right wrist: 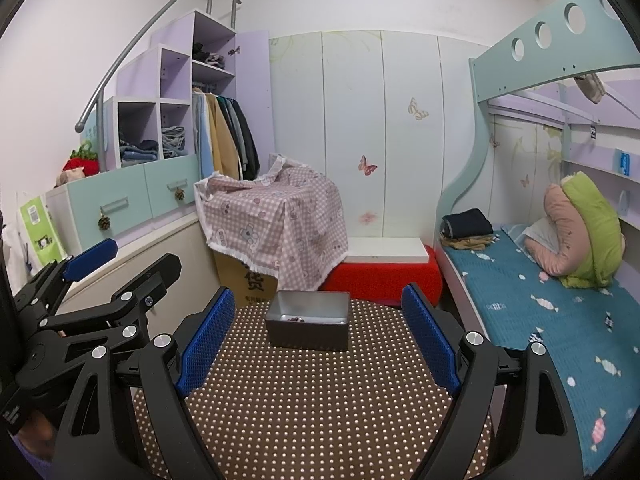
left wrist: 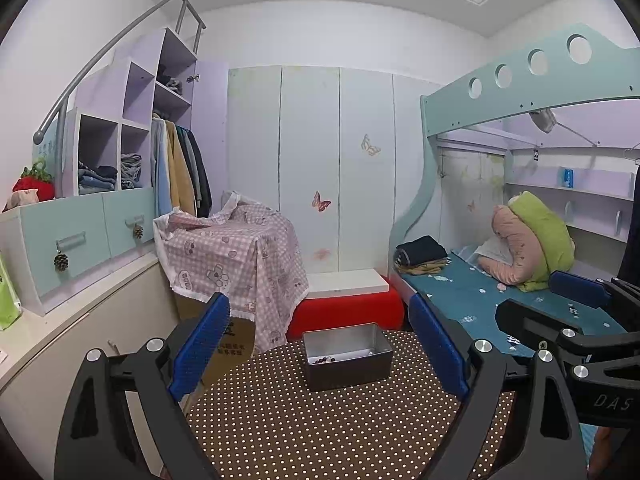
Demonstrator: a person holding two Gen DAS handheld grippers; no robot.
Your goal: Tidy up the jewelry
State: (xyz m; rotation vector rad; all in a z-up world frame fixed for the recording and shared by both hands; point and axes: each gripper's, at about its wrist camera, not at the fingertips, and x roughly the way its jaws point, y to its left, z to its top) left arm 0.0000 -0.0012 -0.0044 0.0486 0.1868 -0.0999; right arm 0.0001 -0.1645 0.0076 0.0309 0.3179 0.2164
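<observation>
Left tool (left wrist: 320, 344): blue pads apart, nothing between them.
Right tool (right wrist: 318, 338): apart, empty; "DAS" legible on its body.
Tin (right wrist: 308, 325): near bench (right wrist: 320, 420) far edge, dark beads (right wrist: 294, 319) inside.
Carton (right wrist: 252, 286): printed "货".

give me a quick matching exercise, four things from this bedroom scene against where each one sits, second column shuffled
Things:
1. bead bracelet
2. metal box
3. folded clothes
4. white board

Places:
A. on the red stool
B. on the bed near its foot
C. inside the metal box
D. on the polka-dot table

Pairs: 1-C, 2-D, 3-B, 4-A
</observation>
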